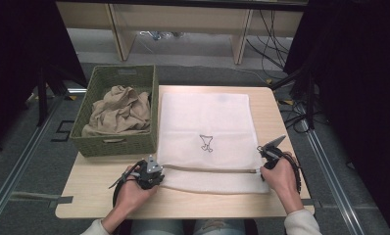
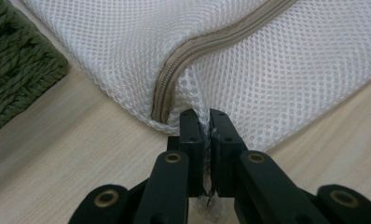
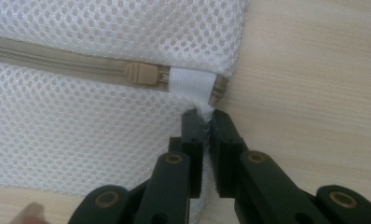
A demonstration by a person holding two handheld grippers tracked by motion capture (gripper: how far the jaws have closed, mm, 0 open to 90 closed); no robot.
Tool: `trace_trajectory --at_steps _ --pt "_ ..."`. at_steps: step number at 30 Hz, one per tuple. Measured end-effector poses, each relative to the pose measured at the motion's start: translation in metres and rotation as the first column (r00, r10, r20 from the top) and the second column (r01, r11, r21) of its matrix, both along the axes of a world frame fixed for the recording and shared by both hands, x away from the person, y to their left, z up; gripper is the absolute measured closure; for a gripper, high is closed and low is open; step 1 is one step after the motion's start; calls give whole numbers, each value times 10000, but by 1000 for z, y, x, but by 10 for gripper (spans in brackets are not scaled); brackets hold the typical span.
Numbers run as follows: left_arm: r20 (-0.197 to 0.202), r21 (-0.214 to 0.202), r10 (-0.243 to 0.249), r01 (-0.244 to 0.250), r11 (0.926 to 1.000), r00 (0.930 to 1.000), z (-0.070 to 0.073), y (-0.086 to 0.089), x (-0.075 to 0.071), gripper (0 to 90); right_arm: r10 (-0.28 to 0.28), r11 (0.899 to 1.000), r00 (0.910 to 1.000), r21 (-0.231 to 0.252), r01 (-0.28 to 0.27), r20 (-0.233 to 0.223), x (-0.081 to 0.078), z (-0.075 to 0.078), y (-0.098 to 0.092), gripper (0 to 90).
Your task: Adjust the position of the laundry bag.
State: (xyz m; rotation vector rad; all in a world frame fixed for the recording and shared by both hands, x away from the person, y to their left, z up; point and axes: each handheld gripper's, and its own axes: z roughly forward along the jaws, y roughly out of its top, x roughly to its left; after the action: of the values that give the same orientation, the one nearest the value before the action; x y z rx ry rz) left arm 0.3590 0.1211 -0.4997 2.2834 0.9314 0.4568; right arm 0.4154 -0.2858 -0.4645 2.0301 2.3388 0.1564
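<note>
left tool [image 2: 203, 122], right tool [image 3: 204, 120] each pinch mesh bag [image 1: 203, 122] near zipper [image 3: 72, 63].

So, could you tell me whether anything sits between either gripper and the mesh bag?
Nothing visible does. The left gripper is already shut on the mesh bag at one end of its zipper, and the right gripper pinches the mesh at the other end.

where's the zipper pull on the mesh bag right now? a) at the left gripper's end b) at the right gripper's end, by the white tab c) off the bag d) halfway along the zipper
b: in the right gripper view the tan zipper pull sits beside the white tab at the edge of the mesh bag that the right gripper pinches.
</note>
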Motion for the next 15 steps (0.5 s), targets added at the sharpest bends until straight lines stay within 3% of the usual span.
trace_trajectory --at_steps 2,3,4,5,6,7,9,10,11,12,13,14,15 --pt "-138 -386 67 -72 9992 9999 0 -2 -3 843 26 10000 10000 10 -26 -8 -1 1 -2 859" --pt "-75 -214 -79 77 9997 9999 2 -1 -4 842 234 9997 9996 20 -234 -155 -2 3 -4 859" --pt "-162 -287 20 -25 9996 9999 2 -1 -5 842 -107 9999 9998 -15 107 -171 -4 3 -2 860" --pt "-178 -310 -10 5 9995 9998 3 -1 -6 842 138 9998 9991 129 -133 -399 -5 5 -4 860" --pt "-38 -210 -190 190 9996 9998 4 0 -5 842 109 9999 9999 23 -109 -35 -6 3 -4 860" --pt "-59 -285 -118 116 9995 9999 4 0 -7 842 -309 9995 9993 84 311 -186 -9 5 -1 860" --pt "-236 -490 -63 52 9988 9997 5 -1 -10 842 73 10000 10000 -41 -73 63 -12 5 -5 860" --pt "-78 -326 -222 219 9992 9997 6 0 -9 842 116 9999 9999 43 -116 -32 -13 5 -6 860" --pt "-250 -468 -130 118 9988 9996 6 0 -12 842 131 9996 9996 267 -124 -266 -13 6 -8 860" --pt "-173 -403 -194 187 9990 9997 7 0 -13 842 86 10000 9997 45 -85 -228 -16 6 -7 860" --pt "-301 -564 -162 145 9983 9994 6 -1 -15 842 -11 9999 9999 106 12 -102 -18 6 -7 860" --pt "-134 -411 -298 292 9987 9995 7 0 -15 842 -21 10000 10000 72 21 -65 -19 5 -9 860" --pt "-343 -603 -160 140 9981 9993 6 -1 -17 841 -11 9999 9999 138 12 -103 -21 6 -9 860"
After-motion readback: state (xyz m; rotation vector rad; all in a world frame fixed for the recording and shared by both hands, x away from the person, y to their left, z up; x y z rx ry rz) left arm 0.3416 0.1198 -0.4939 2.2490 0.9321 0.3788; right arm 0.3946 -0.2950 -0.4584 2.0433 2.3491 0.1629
